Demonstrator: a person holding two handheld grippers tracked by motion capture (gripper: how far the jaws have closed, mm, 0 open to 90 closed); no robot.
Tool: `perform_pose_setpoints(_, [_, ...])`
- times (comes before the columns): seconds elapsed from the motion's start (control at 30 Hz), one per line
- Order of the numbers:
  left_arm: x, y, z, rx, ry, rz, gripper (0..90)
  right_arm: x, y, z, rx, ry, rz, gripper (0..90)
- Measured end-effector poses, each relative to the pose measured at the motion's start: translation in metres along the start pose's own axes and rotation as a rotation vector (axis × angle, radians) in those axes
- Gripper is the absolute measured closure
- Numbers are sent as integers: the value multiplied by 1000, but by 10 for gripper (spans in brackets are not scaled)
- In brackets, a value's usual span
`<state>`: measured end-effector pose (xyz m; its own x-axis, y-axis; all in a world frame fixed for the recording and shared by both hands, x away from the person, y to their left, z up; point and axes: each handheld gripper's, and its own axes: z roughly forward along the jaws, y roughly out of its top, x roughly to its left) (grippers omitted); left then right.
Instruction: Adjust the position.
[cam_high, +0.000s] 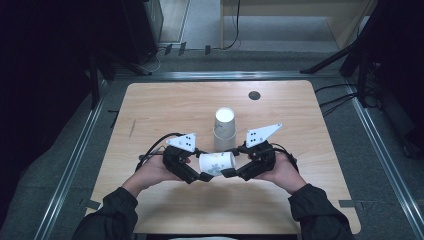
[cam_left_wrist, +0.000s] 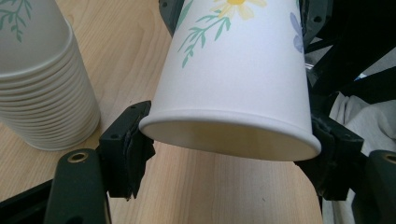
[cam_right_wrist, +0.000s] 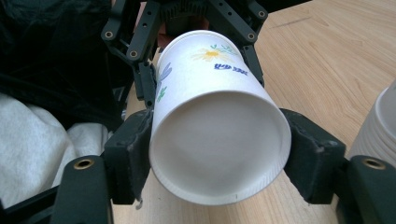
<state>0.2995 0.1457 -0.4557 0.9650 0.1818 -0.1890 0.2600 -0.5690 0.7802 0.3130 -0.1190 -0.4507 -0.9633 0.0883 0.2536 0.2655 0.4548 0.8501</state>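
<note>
While the paper cup (cam_high: 217, 163) lies on its side above the wooden desk (cam_high: 150, 107), it is held between the two grippers, near the person's edge of the desk. The left gripper (cam_high: 204, 176) has its jaws pressed against the open rim end of the cup; in the left gripper view both black pads bear on the rim of the cup (cam_left_wrist: 233, 93), one at each side. The right gripper (cam_high: 226, 172) stands at the closed base end. In the right gripper view the base of the cup (cam_right_wrist: 217, 144) sits between its jaws, with both pads against the wall of the cup; whether they press on it cannot be told from the pictures. The cup is white and carries a printed flower, green sprigs and blue characters. A stack of paper cups (cam_high: 224, 129) stands upright, mouth down, on the desk just beyond the held cup and apart from it. The stack (cam_left_wrist: 39, 79) appears at the left edge of the left gripper view. A round dark grommet (cam_high: 254, 95) sits in the desk near its far edge.
</note>
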Motion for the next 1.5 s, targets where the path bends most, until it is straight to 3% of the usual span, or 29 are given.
perform_pose_setpoints(0.13, [0, 1, -1, 2, 2, 0, 261, 1, 0, 2, 5, -11, -11, 281])
perform_pose_setpoints(0.37, [3, 5, -12, 25, 62, 10, 261, 0, -1, 0, 19, -61, -20, 241])
perform_pose_setpoints(0.47, [4, 9, -14, 103, 82, 30, 261, -1, -2, 0, 37, -84, -26, 223])
perform_pose_setpoints(0.57, [3, 10, -13, 143, 85, 42, 261, 0, -4, 1, 47, -93, -28, 217])
perform_pose_setpoints(0.67, [2, 12, -6, 232, 83, 54, 261, 1, -5, 2, 67, -104, -34, 216])
perform_pose_setpoints(0.7, [2, 12, -6, 232, 83, 54, 261, 1, -5, 2, 67, -104, -34, 216])
perform_pose_setpoints(0.77, [2, 14, 2, 300, 80, 39, 261, 2, -6, 4, 82, -114, -41, 215])
perform_pose_setpoints(0.8, [2, 14, 2, 300, 80, 39, 261, 2, -6, 4, 82, -114, -41, 215])
perform_pose_setpoints(0.9, [3, 16, 12, 374, 72, 8, 260, 3, -8, 8, 101, -120, -43, 215])
perform_pose_setpoints(1.0, [5, 18, 17, 413, 84, -18, 260, 2, -10, 11, 124, -115, -49, 216])
perform_pose_setpoints(1.17, [1, 19, 22, 447, 104, 14, 259, 4, -12, 20, 162, -109, -65, 220])
perform_pose_setpoints(1.27, [-5, 21, 25, 464, 125, 76, 259, 4, -14, 28, 192, -92, -73, 225])
perform_pose_setpoints(1.5, [-12, 22, 33, 505, 112, 107, 260, 7, -17, 38, 248, -82, -111, 238])
